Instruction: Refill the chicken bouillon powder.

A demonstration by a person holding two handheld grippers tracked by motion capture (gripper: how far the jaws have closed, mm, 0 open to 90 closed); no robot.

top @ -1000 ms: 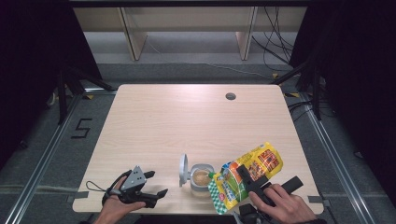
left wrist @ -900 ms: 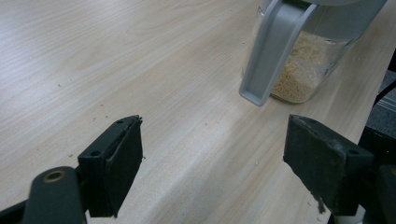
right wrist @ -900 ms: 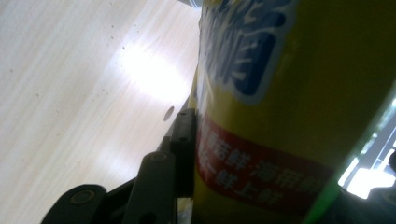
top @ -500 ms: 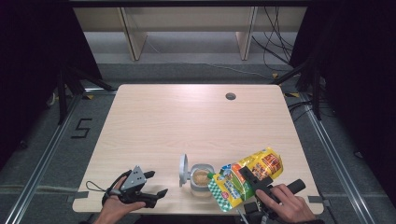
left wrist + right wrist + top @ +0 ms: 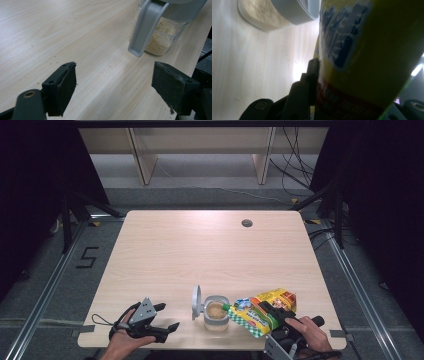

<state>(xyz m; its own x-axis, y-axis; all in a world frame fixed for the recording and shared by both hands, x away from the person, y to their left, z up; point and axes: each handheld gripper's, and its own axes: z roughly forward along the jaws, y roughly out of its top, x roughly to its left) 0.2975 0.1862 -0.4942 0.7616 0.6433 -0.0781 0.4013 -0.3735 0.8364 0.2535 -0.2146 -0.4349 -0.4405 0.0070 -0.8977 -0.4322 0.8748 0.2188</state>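
Observation:
A clear jar (image 5: 216,314) of beige granules stands near the table's front edge, its grey flip lid (image 5: 196,302) standing open on the left. My right gripper (image 5: 270,314) is shut on a yellow and green bag (image 5: 256,316), tipped low with its left corner at the jar's rim. Its jaws have just been closing on the bag. In the right gripper view the bag (image 5: 372,50) sits against the left jaw, with the jar (image 5: 294,12) beyond it. My left gripper (image 5: 169,316) rests open and empty at the front left, and its own view faces the jar (image 5: 162,37).
The wooden table (image 5: 200,250) has a round cable hole (image 5: 246,223) at the back right. Both hands lie close to the front edge. Shelving and cables stand beyond the far edge, and metal rails run along both sides.
The right gripper has sunk and drawn toward the front edge, and the bag has tipped from steeply raised to nearly level at the jar. The left gripper has kept still.

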